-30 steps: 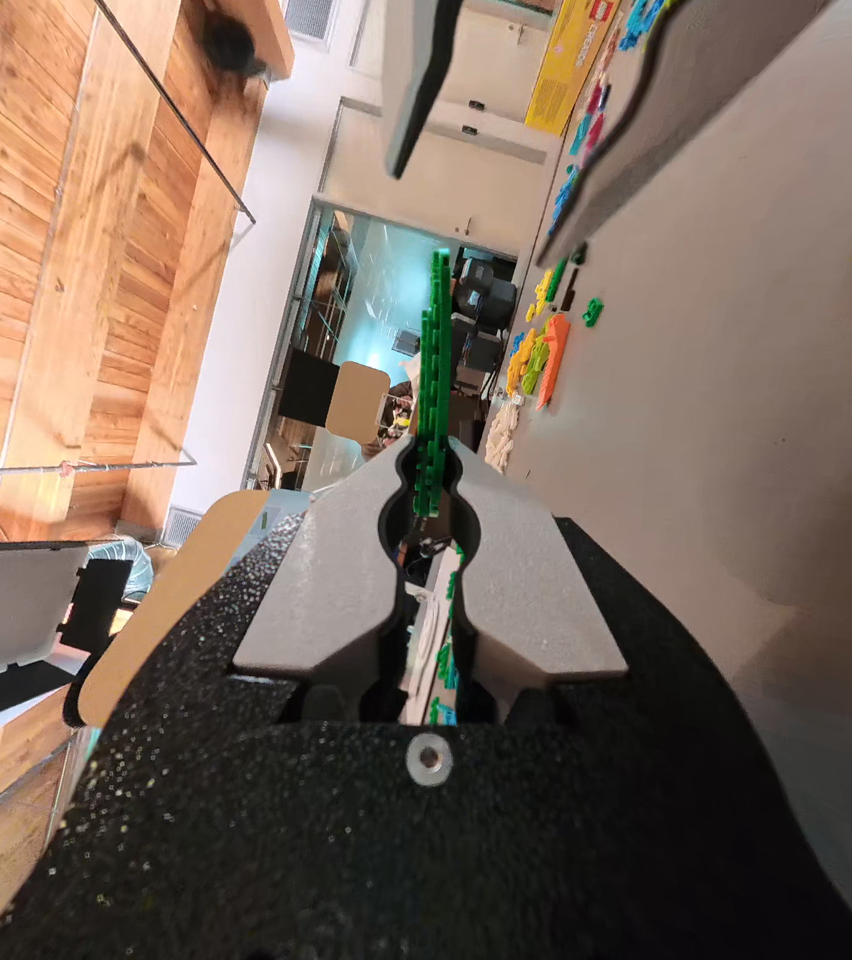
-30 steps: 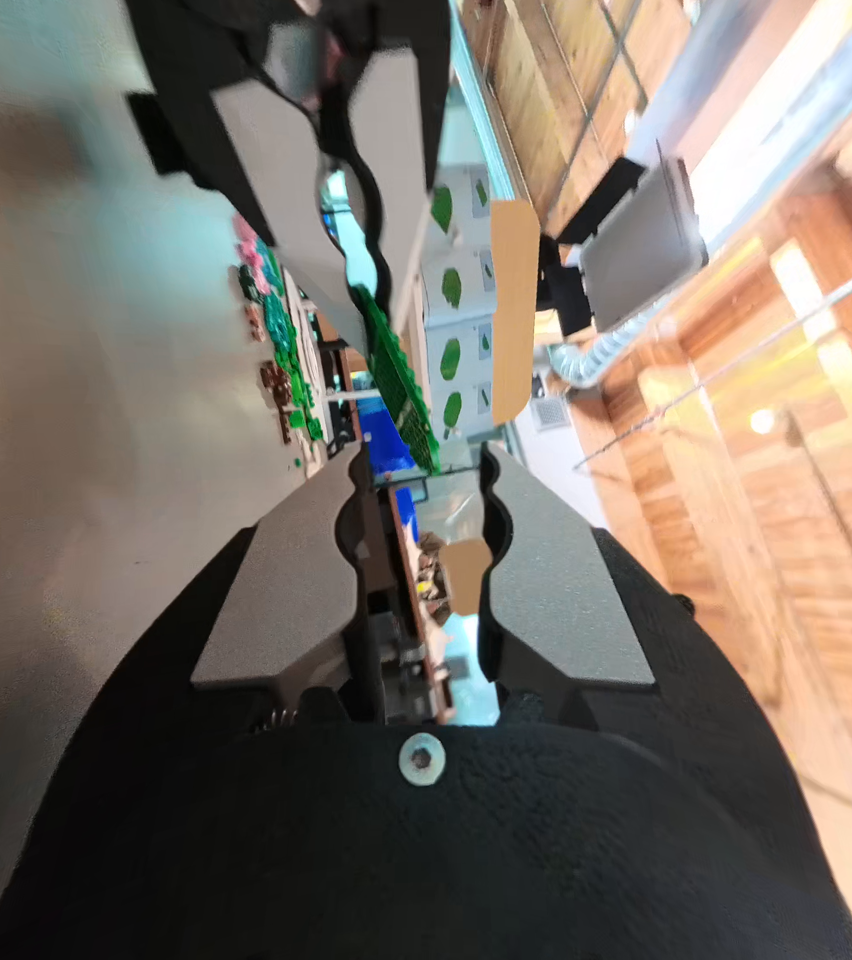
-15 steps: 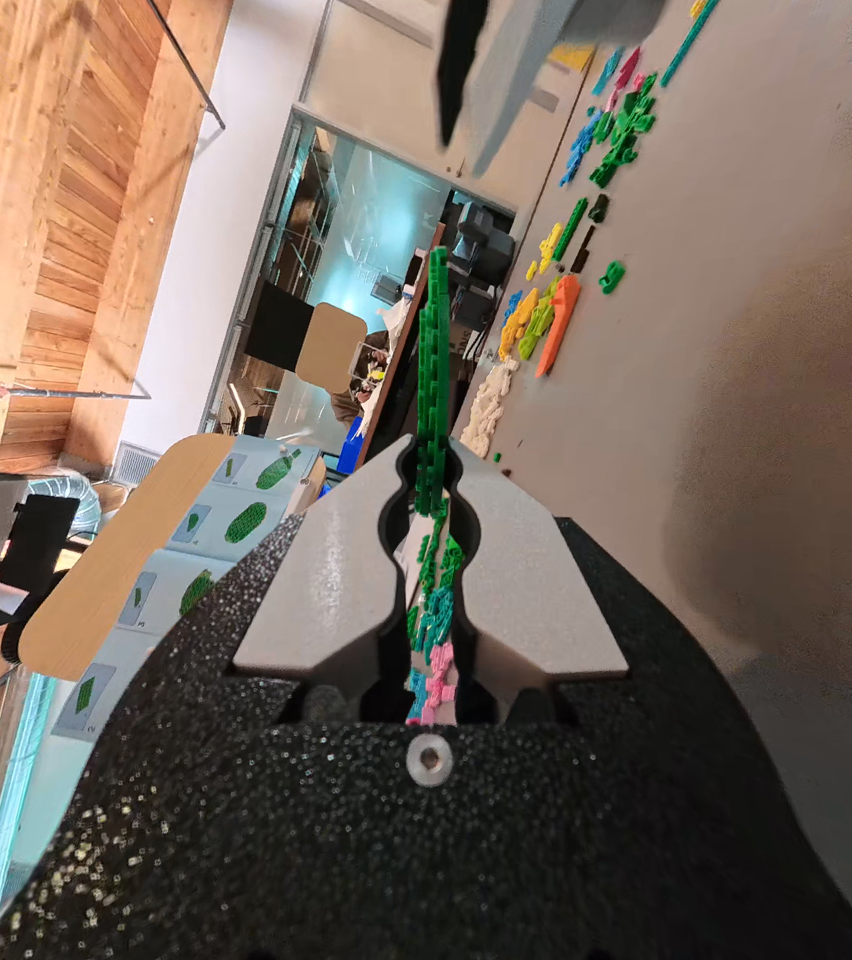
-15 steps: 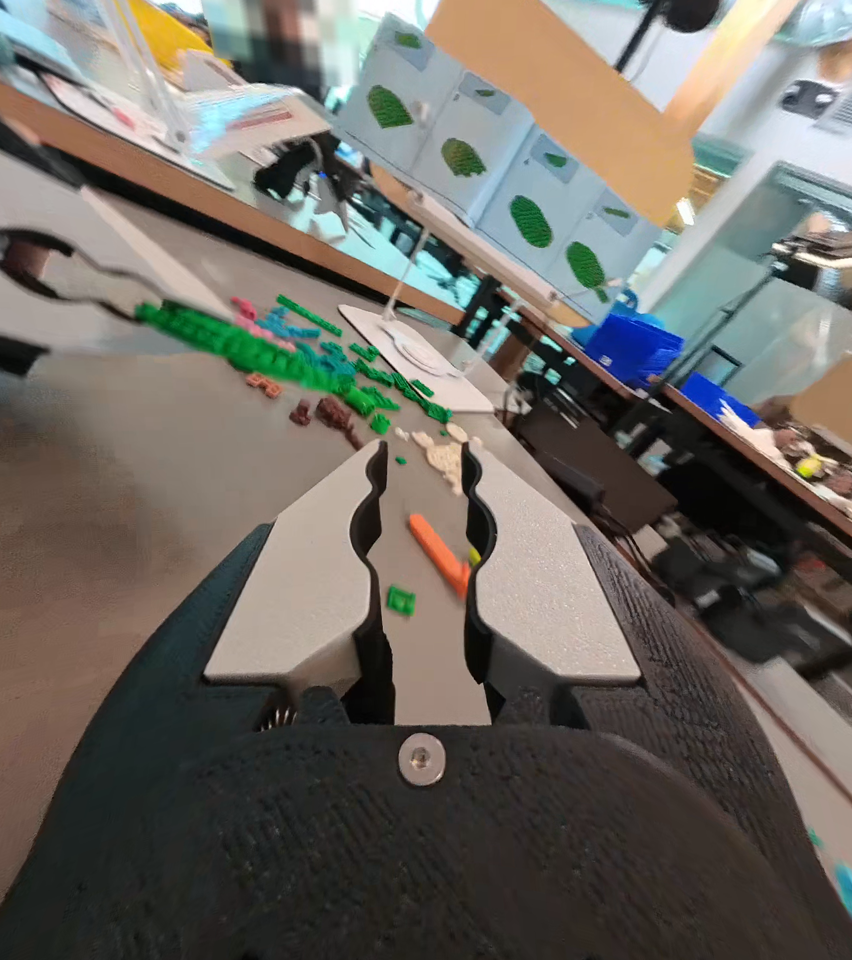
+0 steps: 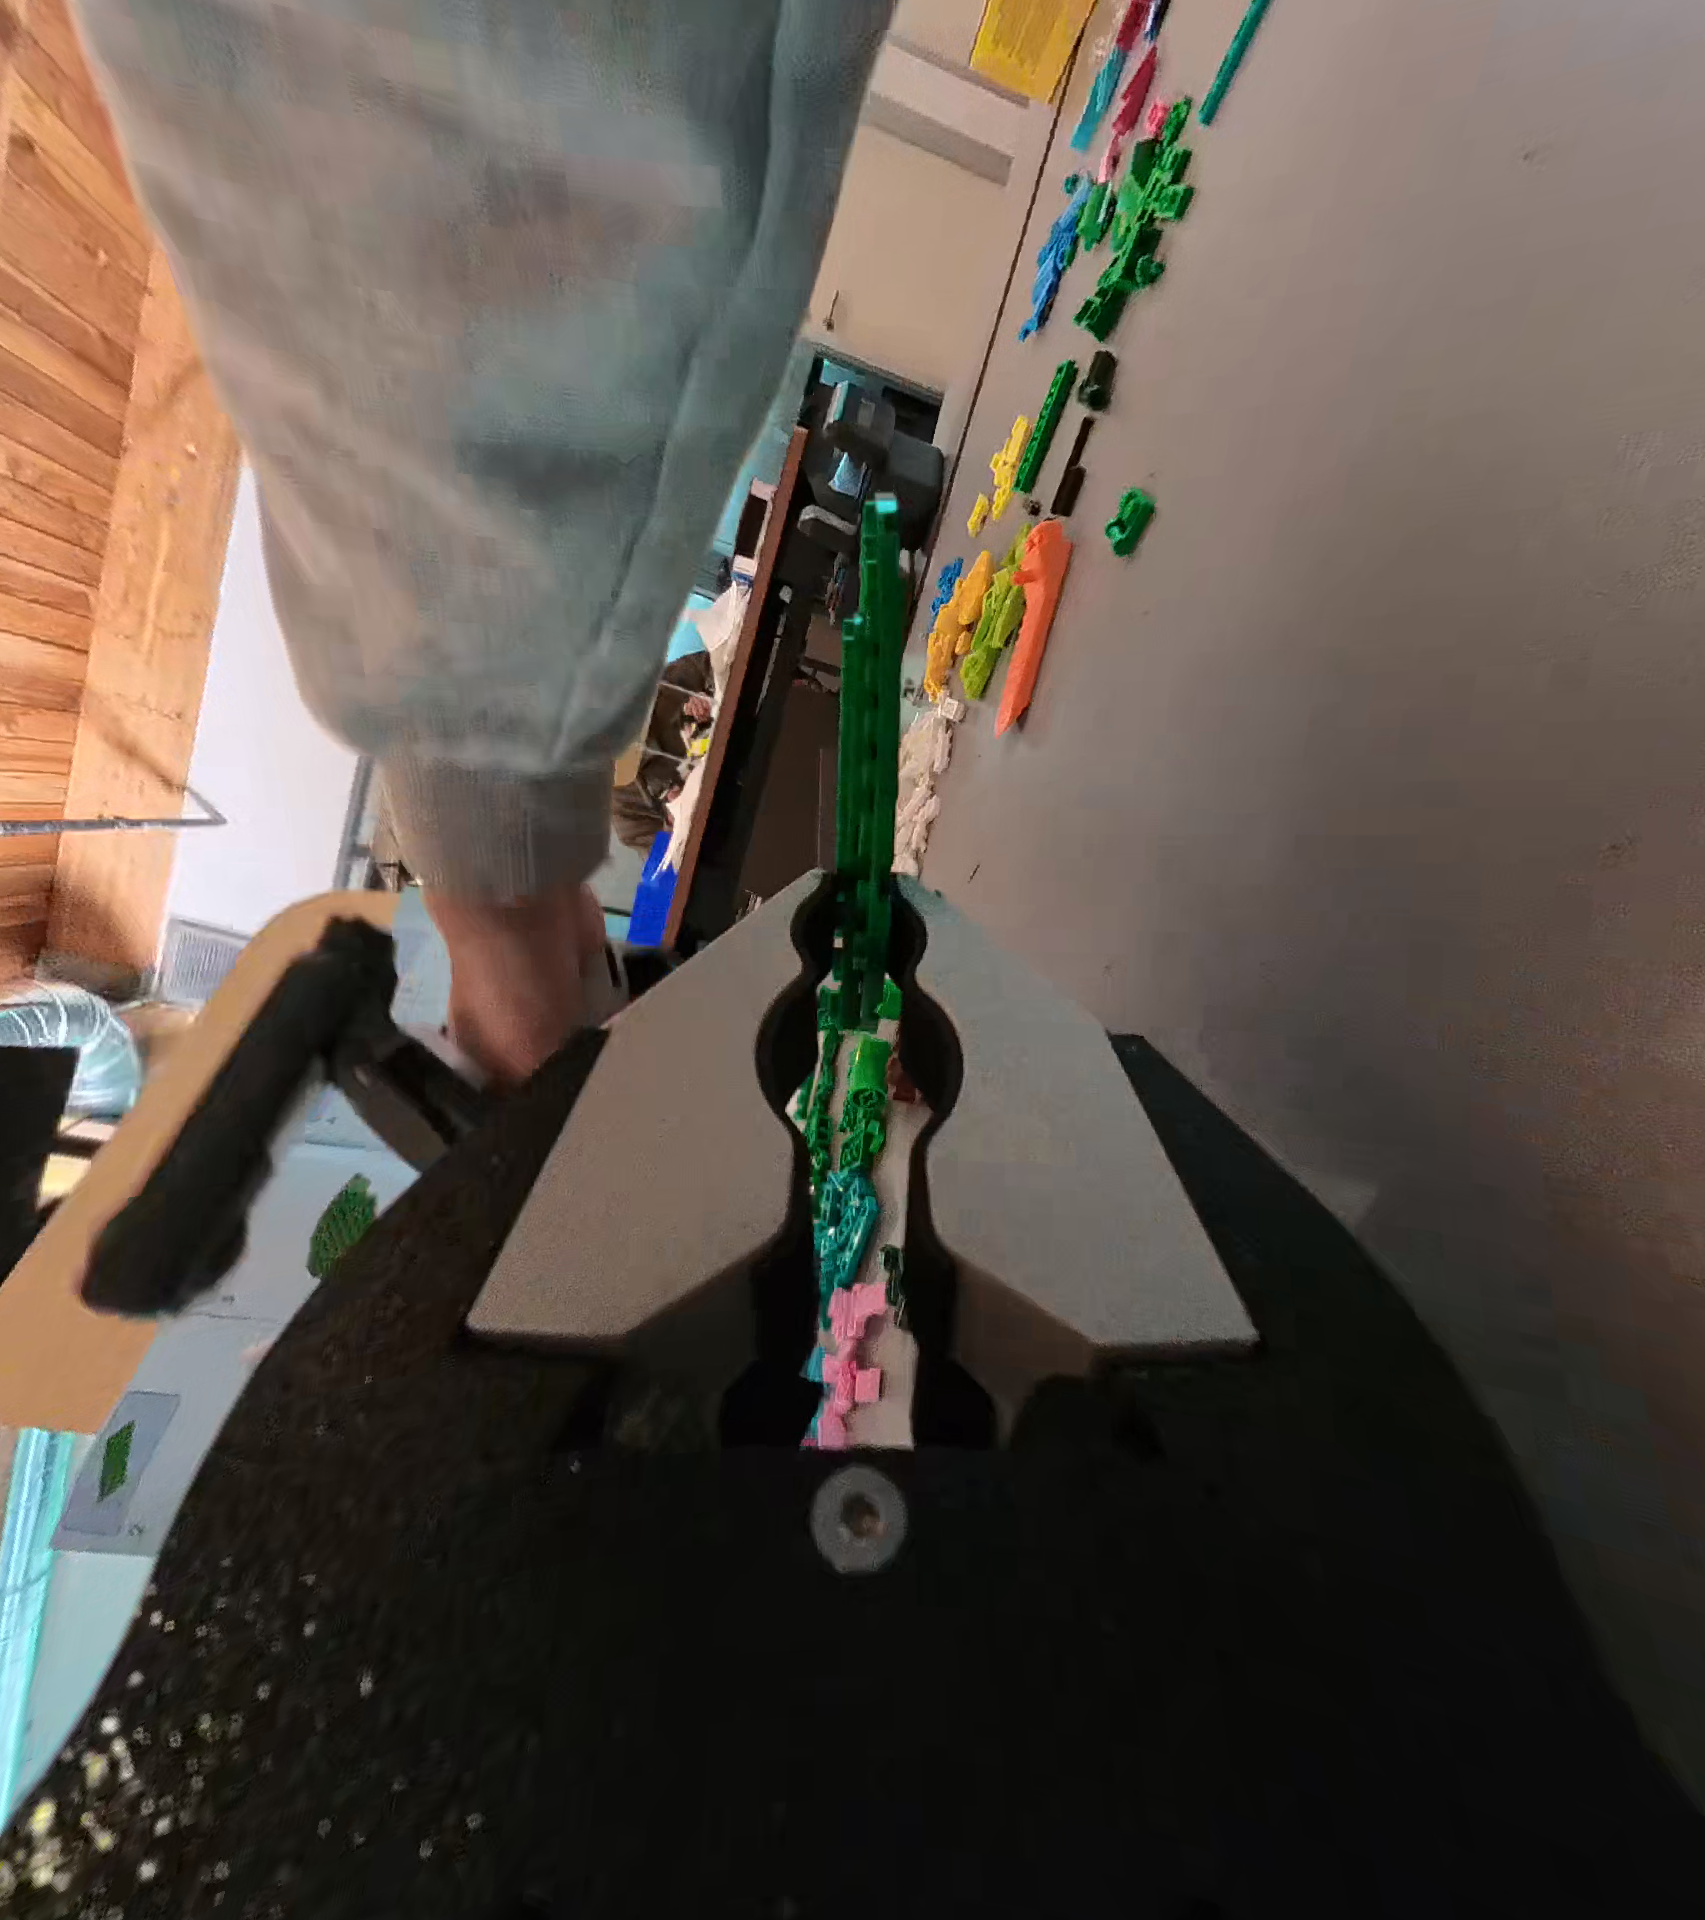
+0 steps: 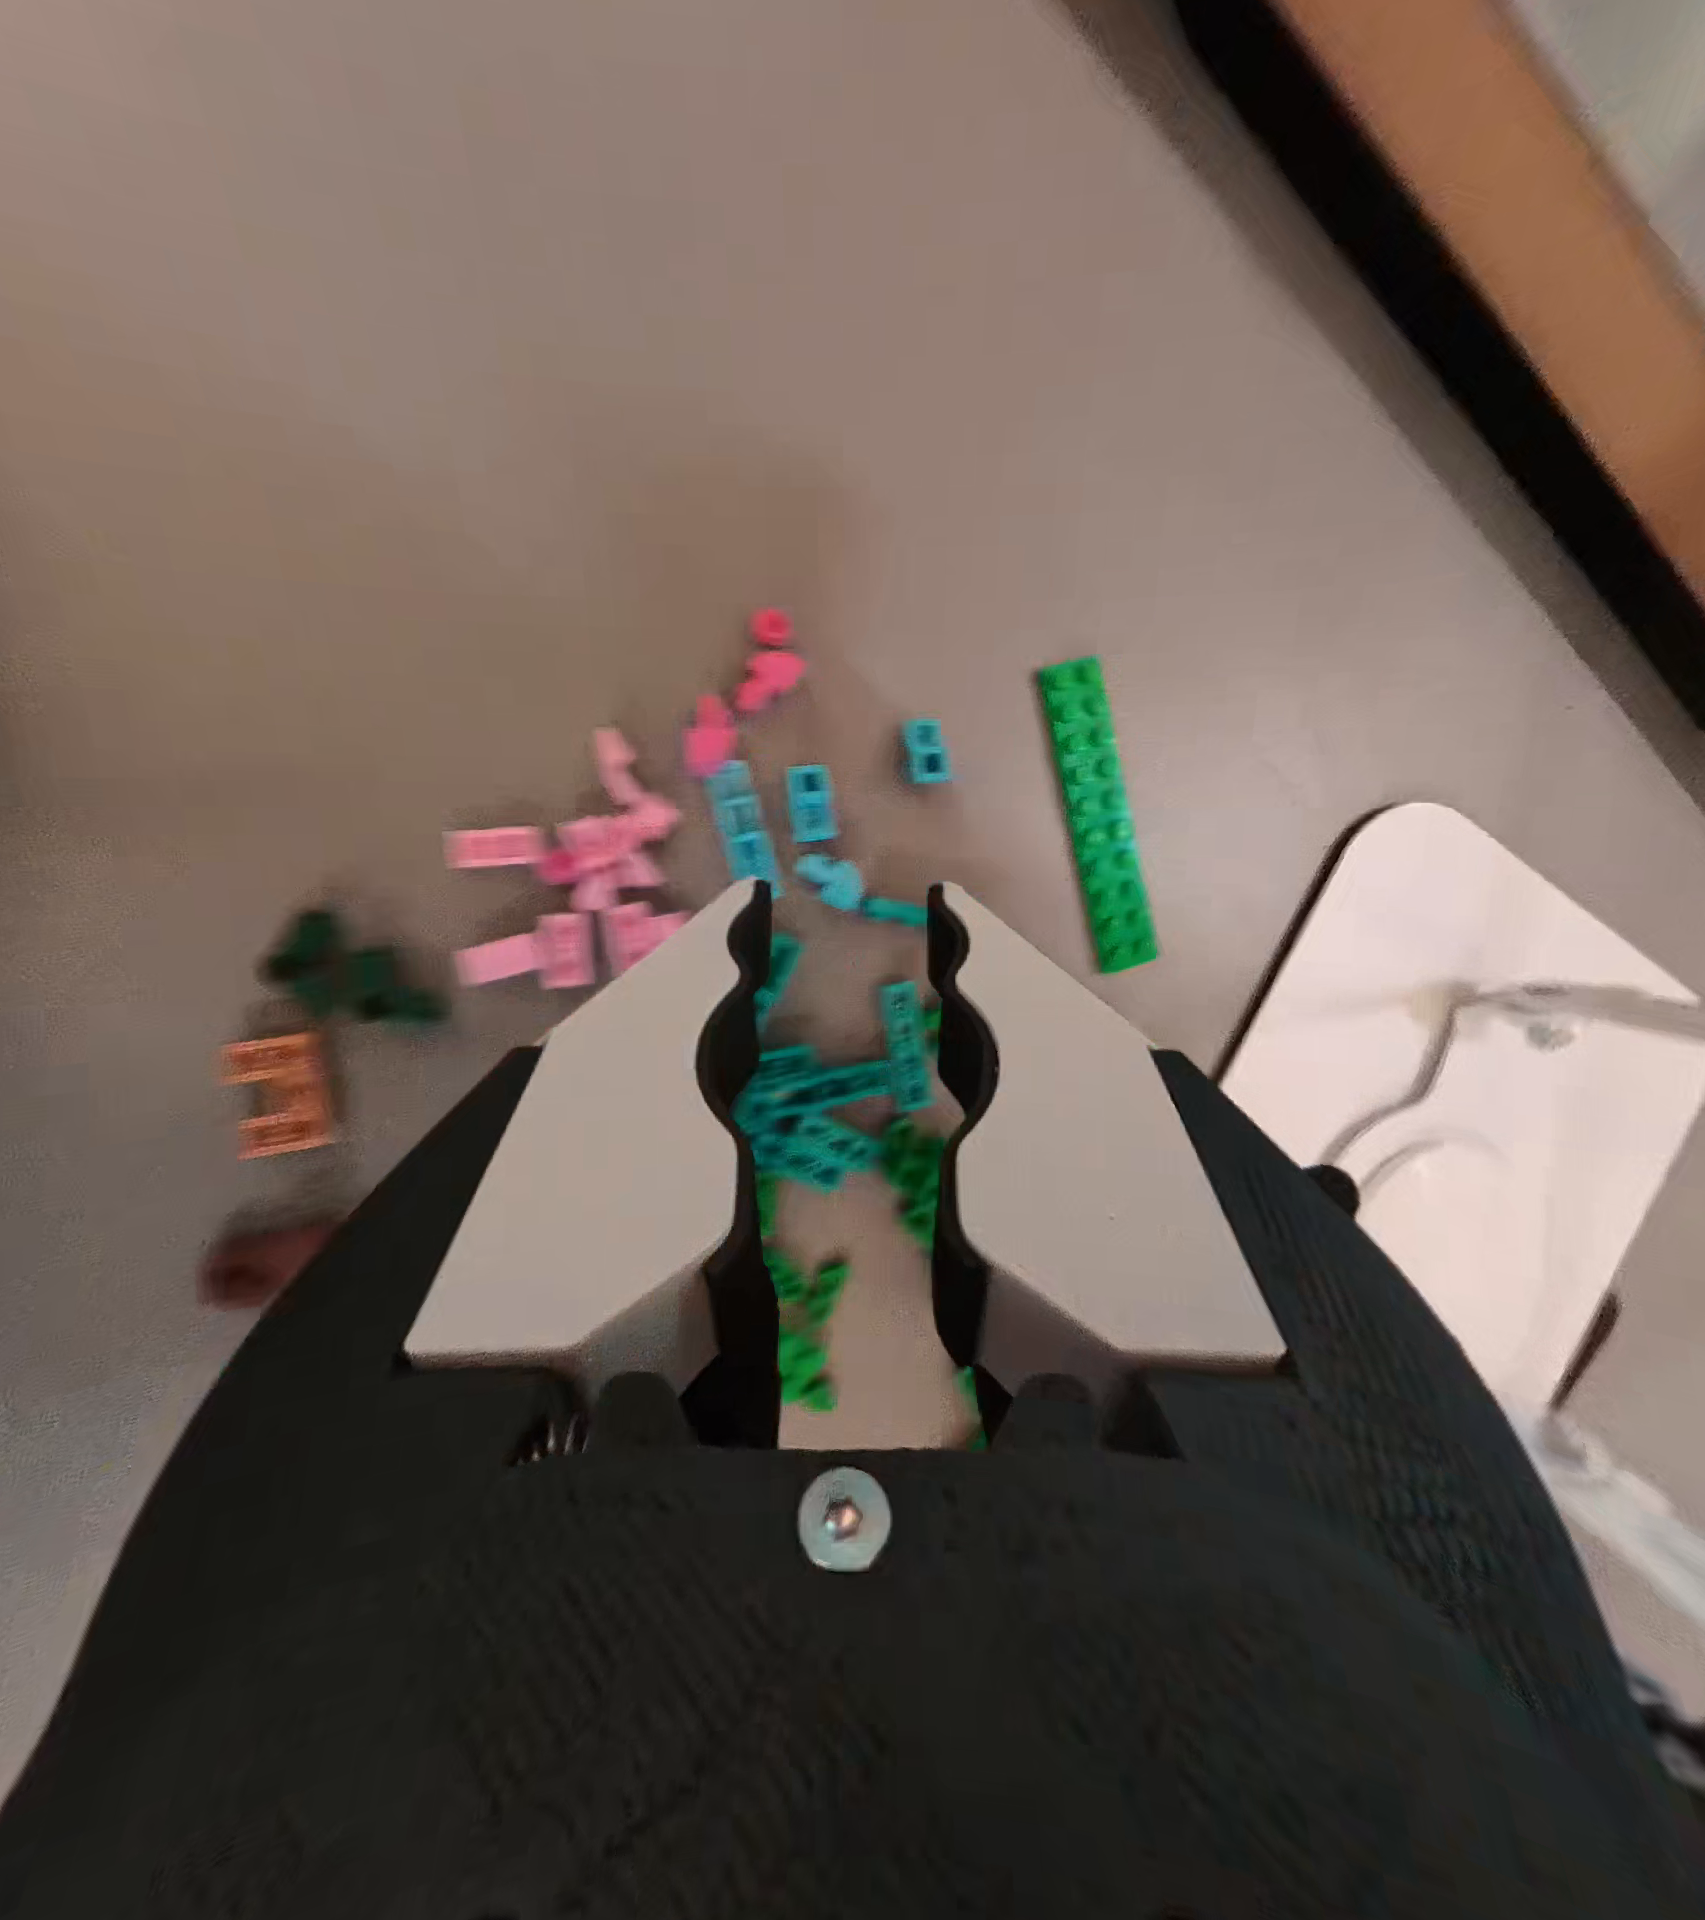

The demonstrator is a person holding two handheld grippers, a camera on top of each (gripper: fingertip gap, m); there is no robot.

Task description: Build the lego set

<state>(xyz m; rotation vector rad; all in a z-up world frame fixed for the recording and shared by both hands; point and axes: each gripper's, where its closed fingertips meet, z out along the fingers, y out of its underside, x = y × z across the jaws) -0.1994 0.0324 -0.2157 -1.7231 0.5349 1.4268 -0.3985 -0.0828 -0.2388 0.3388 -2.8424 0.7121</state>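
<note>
The left tool (image 5: 863,894) is clamped on a green brick assembly (image 5: 869,707), whose long axis runs straight out ahead of the fingertips, beside the grey desk (image 5: 1450,831). The right tool (image 6: 848,894) stands partly open and empty above the desk, seemingly not touching, though the view is blurred. Teal bricks (image 6: 806,1101) lie below its gap; a green plate (image 6: 1097,816) lies to its right, pink bricks (image 6: 578,862) to its left.

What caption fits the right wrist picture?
Open claw over teal bricks on a grey table, green plate nearby.
</note>
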